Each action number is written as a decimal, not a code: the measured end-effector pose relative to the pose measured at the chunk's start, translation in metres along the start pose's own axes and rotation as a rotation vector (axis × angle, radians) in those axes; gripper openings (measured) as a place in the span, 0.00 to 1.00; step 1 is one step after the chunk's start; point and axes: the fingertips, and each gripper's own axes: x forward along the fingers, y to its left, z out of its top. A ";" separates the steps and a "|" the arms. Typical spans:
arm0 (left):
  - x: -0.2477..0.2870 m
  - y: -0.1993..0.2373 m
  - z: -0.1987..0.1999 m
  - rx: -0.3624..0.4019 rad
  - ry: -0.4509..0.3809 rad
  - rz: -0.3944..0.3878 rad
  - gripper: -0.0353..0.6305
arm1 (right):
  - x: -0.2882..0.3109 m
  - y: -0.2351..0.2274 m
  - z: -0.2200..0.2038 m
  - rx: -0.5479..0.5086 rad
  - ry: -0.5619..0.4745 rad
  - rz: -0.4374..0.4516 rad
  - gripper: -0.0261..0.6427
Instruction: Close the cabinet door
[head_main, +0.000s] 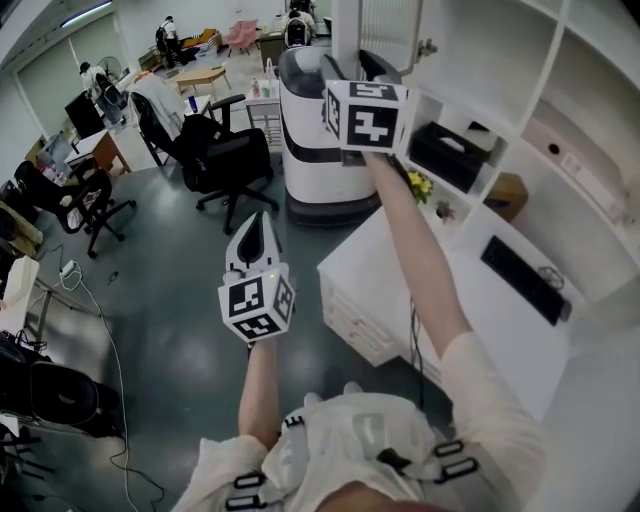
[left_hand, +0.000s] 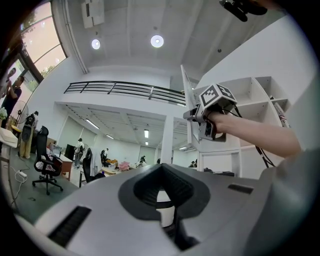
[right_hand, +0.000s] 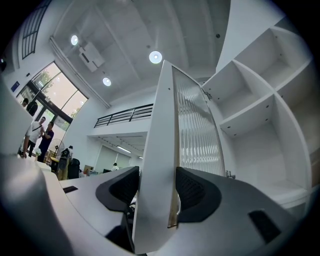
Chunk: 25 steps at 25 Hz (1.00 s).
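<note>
Head view: the person stands on a grey floor (head_main: 170, 300) with both arms stretched forward. The right tool (head_main: 372, 68) is raised high, at the cabinet door (head_main: 388, 28). The door stands swung out from the white shelf unit (head_main: 560, 60) at the far right of the scene. The left tool (head_main: 252, 238) hangs lower and to the left, well apart from the door, over bare floor.

Right gripper view: the door's free edge stands upright between the two dark pads (right_hand: 197, 192). One pad lies against each face of the white frame, so this tool pinches the door. To the right of the frame runs the door's ribbed glass panel, with open, empty-looking shelf compartments beyond it.

Left gripper view: the left tool's jaws are pressed together with nothing held, and they point across the room. The right forearm and its marker cube (left_hand: 216, 96) show at the upper right, up against the door.

Surroundings, head view: a white table (head_main: 440, 300) projects from the shelf unit at the right and carries a black keyboard (head_main: 525, 280). A black box (head_main: 450, 150) and a cardboard box (head_main: 508, 195) sit in lower compartments. A white machine (head_main: 315, 150) stands just left of the shelves, and a black office chair (head_main: 225, 160) stands further left.
</note>
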 end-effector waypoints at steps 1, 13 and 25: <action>0.002 -0.003 0.000 -0.001 -0.001 -0.009 0.06 | -0.002 -0.001 0.000 0.003 0.001 0.005 0.37; 0.025 -0.053 -0.006 -0.019 -0.004 -0.125 0.06 | -0.038 -0.019 0.006 -0.020 -0.023 0.065 0.33; 0.055 -0.124 -0.006 -0.024 -0.011 -0.294 0.06 | -0.079 -0.054 0.012 -0.030 -0.002 0.085 0.27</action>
